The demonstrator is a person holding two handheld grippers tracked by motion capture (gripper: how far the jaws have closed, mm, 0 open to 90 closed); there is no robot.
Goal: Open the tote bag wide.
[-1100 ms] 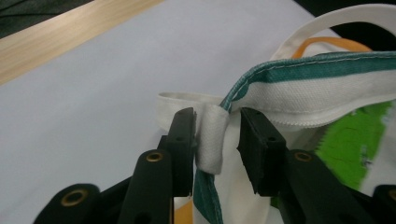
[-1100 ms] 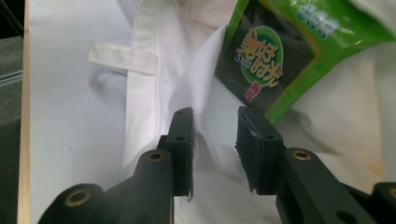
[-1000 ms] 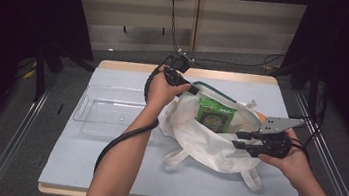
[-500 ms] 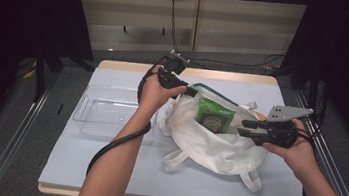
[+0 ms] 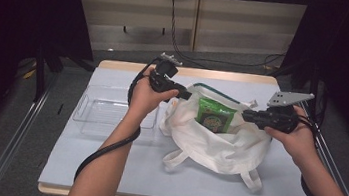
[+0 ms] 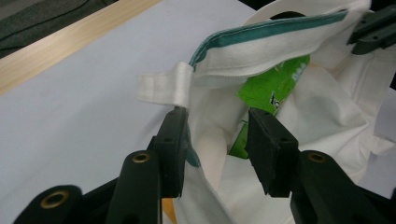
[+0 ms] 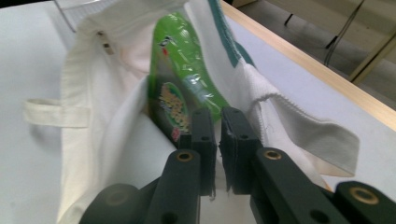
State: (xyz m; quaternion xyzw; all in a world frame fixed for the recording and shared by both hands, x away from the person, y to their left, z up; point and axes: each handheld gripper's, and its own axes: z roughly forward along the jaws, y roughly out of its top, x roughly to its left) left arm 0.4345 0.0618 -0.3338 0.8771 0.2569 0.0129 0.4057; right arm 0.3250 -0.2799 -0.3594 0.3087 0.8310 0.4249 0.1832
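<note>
The white cloth tote bag lies slumped near the middle of the tabletop, its mouth facing the far edge and held open between the two tools. A green snack packet stands upright inside the mouth, its long axis running up out of the bag and leaning slightly toward the far edge.

The left tool sits at the mouth's left rim, beside the green-trimmed hem. In the left gripper view its jaws stand partly apart with the bag's edge passing between them and lying against the left one; the pads do not squeeze the cloth there, so this looks like a loose hook, not a pinch.

The right tool is at the right rim. In the right gripper view its jaws have just been closing and stand nearly together, with the thin cloth edge caught between the pads.

The packet lies between the two tools, a little nearer the right one, just beyond that tool's tips. Since the right tool is occupied holding the rim, the left tool appears the freer one to reach across into the mouth. A clear plastic tray waits near the tabletop's left edge, just beside the bag.
</note>
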